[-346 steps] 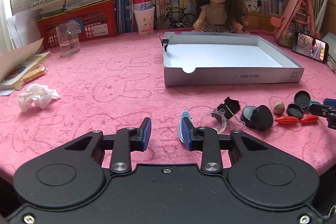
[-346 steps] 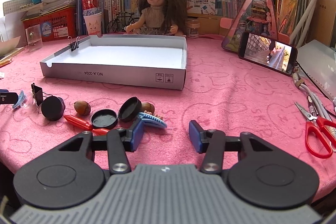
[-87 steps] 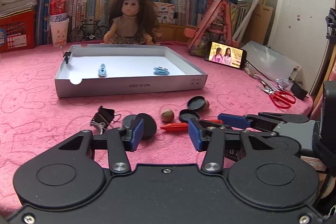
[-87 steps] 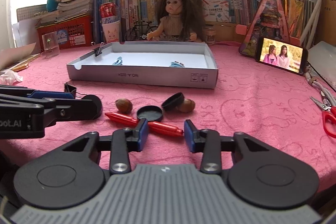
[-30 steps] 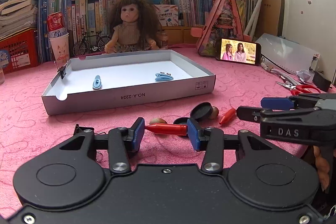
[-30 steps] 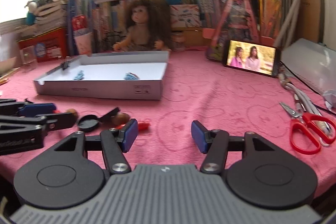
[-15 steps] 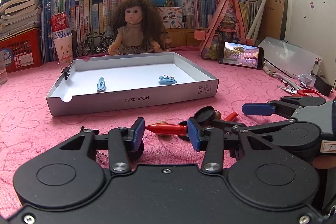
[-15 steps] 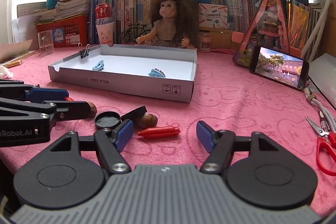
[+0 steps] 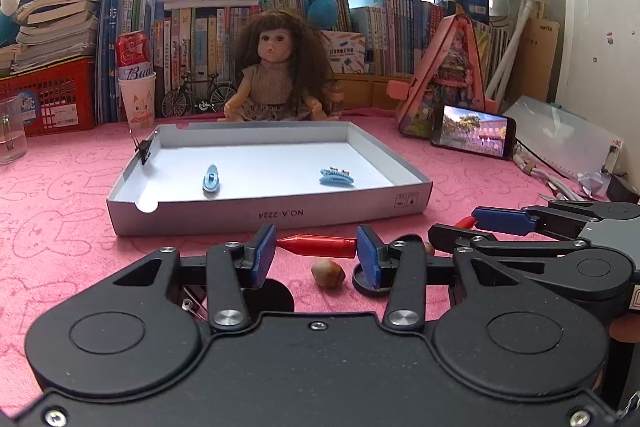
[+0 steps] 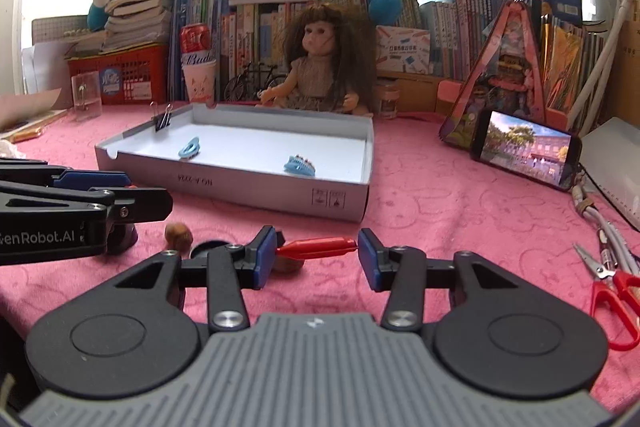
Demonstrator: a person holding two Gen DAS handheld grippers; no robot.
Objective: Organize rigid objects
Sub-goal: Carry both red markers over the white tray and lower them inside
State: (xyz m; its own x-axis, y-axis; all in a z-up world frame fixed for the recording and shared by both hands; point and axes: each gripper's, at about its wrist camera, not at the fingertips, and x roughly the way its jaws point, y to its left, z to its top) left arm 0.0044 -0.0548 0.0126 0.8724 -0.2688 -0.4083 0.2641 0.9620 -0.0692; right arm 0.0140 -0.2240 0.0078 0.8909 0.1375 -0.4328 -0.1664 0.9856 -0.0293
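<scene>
My left gripper (image 9: 316, 253) is shut lengthwise on a red pen-like piece (image 9: 318, 245) and holds it above the pink cloth. My right gripper (image 10: 317, 253) is shut on a second red piece (image 10: 318, 247), also lifted. The white cardboard tray (image 9: 264, 215) lies ahead and holds two blue hair clips (image 9: 211, 179) (image 9: 337, 176); it also shows in the right wrist view (image 10: 240, 187). A nut (image 9: 328, 273) and black round caps (image 9: 362, 281) lie below the left gripper. The nut (image 10: 178, 231) lies left of the right gripper.
A black binder clip (image 9: 143, 151) grips the tray's left wall. A doll (image 9: 278, 75), books and a cup stand behind the tray. A phone (image 9: 472, 137) leans at the right. Red scissors (image 10: 616, 291) and cables lie far right.
Both grippers have closed in on the red pieces and lifted them off the cloth; the right gripper, open half a second ago, now grips the second piece.
</scene>
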